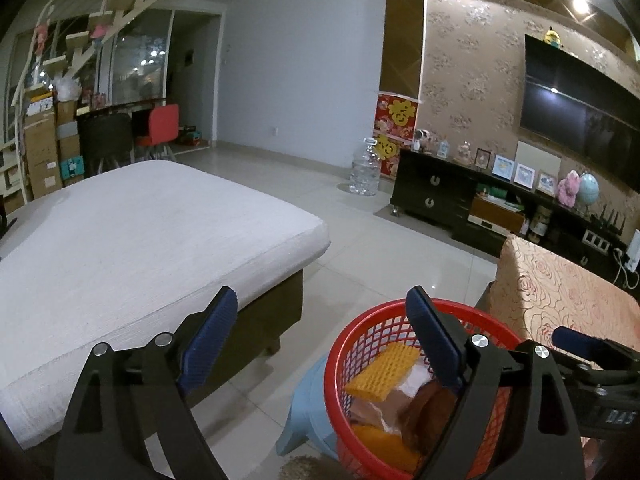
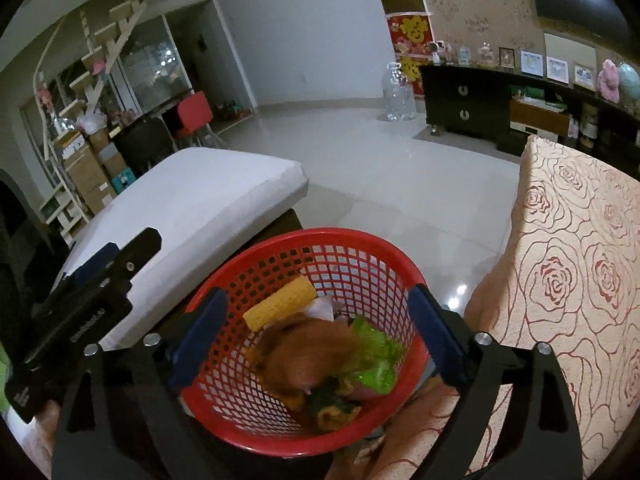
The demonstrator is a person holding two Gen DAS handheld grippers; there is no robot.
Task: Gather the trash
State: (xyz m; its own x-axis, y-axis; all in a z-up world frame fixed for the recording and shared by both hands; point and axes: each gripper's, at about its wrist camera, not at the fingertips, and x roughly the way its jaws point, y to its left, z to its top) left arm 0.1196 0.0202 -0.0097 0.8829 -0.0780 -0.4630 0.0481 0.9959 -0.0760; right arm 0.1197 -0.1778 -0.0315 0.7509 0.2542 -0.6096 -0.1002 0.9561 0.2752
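Red plastic lattice basket [image 2: 320,344] sits right under your right gripper [image 2: 318,334], jaws spread wide, empty. Left gripper [image 1: 324,340] also spread, basket at its right jaw. Crumpled wrappers [image 2: 372,356] inside: light, soft, slippery. Grip the stiff rim.

L gripper [image 1: 322,312] jaws wide, nothing between. Red mesh basket [image 1: 352,344] below R finger; yellow sponge [image 1: 382,372], wrappers inside. White mattress [image 1: 140,232] left.
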